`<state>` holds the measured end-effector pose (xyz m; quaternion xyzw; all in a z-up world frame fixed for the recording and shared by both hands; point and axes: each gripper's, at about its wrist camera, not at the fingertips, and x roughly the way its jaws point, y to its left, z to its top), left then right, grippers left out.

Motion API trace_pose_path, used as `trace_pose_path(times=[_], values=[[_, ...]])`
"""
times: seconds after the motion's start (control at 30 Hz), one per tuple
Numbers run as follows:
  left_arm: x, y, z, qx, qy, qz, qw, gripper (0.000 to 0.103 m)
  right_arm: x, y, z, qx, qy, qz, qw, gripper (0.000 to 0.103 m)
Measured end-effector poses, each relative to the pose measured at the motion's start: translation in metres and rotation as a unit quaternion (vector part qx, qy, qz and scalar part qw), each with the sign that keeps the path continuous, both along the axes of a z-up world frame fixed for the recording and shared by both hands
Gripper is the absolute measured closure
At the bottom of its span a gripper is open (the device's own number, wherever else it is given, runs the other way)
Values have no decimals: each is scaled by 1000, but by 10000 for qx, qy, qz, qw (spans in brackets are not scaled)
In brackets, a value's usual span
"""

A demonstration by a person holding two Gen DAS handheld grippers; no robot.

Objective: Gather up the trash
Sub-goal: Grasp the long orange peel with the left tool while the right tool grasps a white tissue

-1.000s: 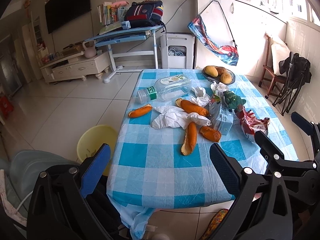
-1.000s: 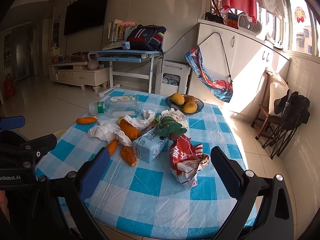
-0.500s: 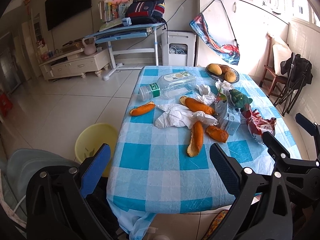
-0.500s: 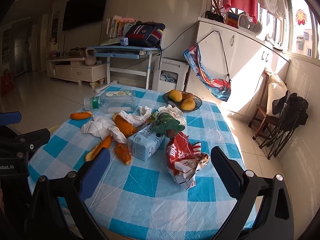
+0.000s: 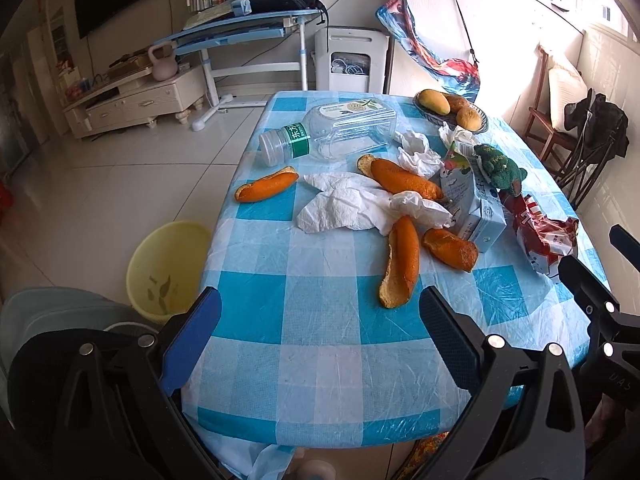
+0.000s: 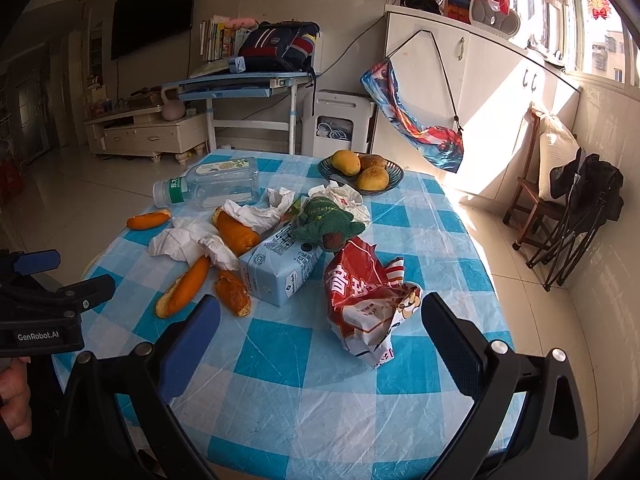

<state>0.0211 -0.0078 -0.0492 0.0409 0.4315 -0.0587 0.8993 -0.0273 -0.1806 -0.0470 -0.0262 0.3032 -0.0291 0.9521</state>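
Trash lies on a blue checked tablecloth (image 5: pixel 320 344): several orange peels (image 5: pixel 400 264), crumpled white tissues (image 5: pixel 348 204), an empty clear bottle (image 5: pixel 336 132) on its side, a blue milk carton (image 5: pixel 476 212) and a red snack bag (image 5: pixel 540 236). The right wrist view shows the bag (image 6: pixel 368 304), carton (image 6: pixel 280 272) and peels (image 6: pixel 184 288). My left gripper (image 5: pixel 320 332) is open and empty over the table's near edge. My right gripper (image 6: pixel 320 340) is open and empty, just short of the bag. A yellow bin (image 5: pixel 168 264) stands on the floor left of the table.
A green plush toy (image 6: pixel 328 224) lies on the carton. A dark bowl of mangoes (image 6: pixel 360 170) sits at the table's far end. A desk (image 5: pixel 240 36) and white cabinet (image 5: pixel 352 60) stand behind; a folding chair (image 6: pixel 576 208) is to the right.
Both grippers have moved forward and closer to the table. The trash looks larger and nearer. Nothing on the table has moved.
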Motion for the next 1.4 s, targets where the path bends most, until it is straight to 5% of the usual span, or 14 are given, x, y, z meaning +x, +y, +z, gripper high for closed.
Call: trace_pose_path(times=[0.33,0.4,0.53,0.63,0.83,1.07,1.4], values=[[36,-48,-24,178,137,-441,9988,11,-1,-8,3,190,-55,24,9998,6],[44,-55,-31,168,203,-515,9983,25,-3,-13,5,383,-107,81,9992,6],[51,-56,-45,-137,445,-712,9964,77,-4,-13,7,625,-184,306,9974,6],[46,-50,-47,-270,419,-786,9957,85,-2,-9,5,767,-142,526,9956,6],[40,-21,-46,-542,434,-607,9957,89,0,-8,3,1115,-85,832,9902,9],[39,8,-50,-752,517,-423,9949,87,26,-14,-15,2382,582,1047,9638,38],[41,17,-51,-857,545,-353,9942,85,77,48,-1,694,830,1984,9741,49]])
